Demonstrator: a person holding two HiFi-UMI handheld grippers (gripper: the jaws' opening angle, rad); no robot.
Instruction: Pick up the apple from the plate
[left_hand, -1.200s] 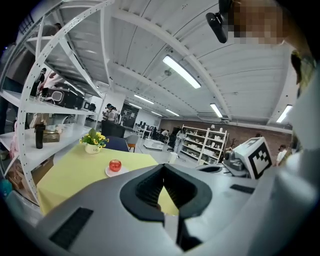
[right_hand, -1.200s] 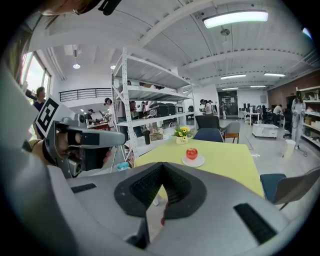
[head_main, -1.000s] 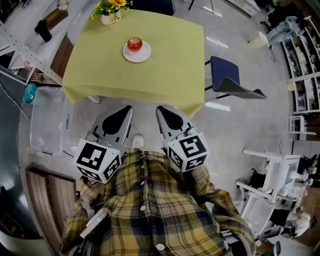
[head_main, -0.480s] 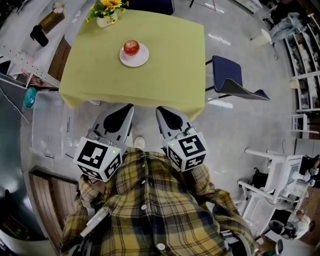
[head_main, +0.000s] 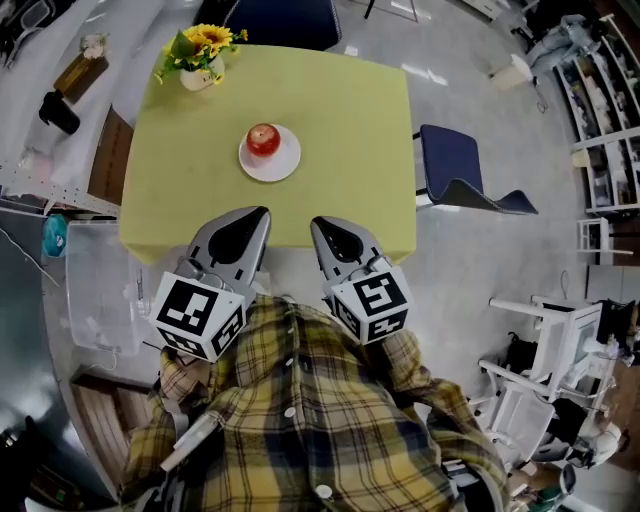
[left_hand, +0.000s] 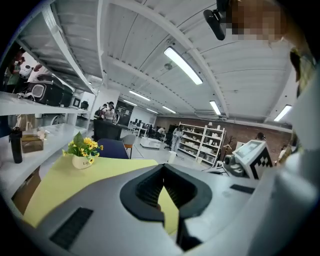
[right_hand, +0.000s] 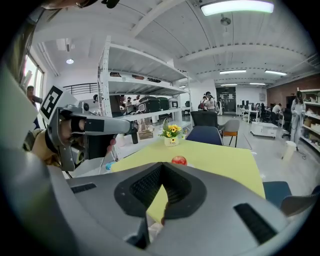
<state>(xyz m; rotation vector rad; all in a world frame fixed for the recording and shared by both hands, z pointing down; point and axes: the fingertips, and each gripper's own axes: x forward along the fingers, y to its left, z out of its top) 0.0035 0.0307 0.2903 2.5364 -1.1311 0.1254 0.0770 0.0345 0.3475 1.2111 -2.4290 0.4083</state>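
Both left gripper (head_main: 258, 215) and right gripper (head_main: 322, 224), fingers pressed together, hover at the table (head_main: 350, 150) edge, apple (head_main: 263, 139) well beyond.

No words, brand names or numbers can be read in any view. The only printed marks are bold black-and-white square code patterns, which are not lettering. One set covers the faces of the left cube (head_main: 197, 318), mounted on the left gripper (head_main: 257, 213). Another set covers the right cube (head_main: 370, 303), mounted on the right gripper (head_main: 318, 222). A white flower pot (left_hand: 82, 161) on the yellow-green bench (left_hand: 86, 184) carries a short line of dark print, too small and blurred to read.
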